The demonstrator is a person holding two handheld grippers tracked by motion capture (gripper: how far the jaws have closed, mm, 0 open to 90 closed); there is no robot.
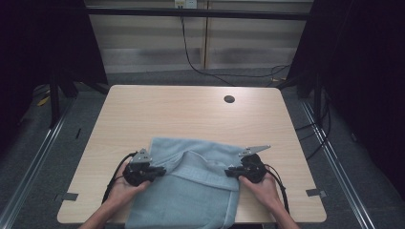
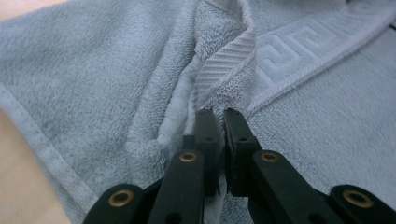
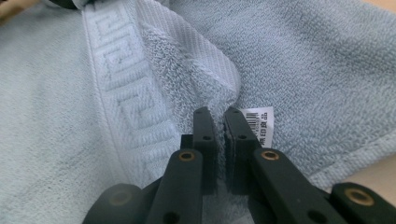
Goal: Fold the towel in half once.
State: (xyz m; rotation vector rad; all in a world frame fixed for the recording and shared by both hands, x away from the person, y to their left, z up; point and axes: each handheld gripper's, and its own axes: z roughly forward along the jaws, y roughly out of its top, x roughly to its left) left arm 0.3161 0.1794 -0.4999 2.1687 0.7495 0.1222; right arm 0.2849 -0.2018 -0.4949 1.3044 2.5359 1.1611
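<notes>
Wooden table point(image 1: 191, 114) beneath; my left gripper point(image 2: 217, 116) and right gripper point(image 3: 217, 114) clamp towel point(image 1: 191, 191) corners; thin pinch could slip, collapsing fold.

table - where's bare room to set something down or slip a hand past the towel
The far half of the table is bare wood, from the towel back to the round hole. Narrow strips run outside the left gripper and right gripper. The near middle is crowded: towel, both grippers clamped on its folded edge.
</notes>
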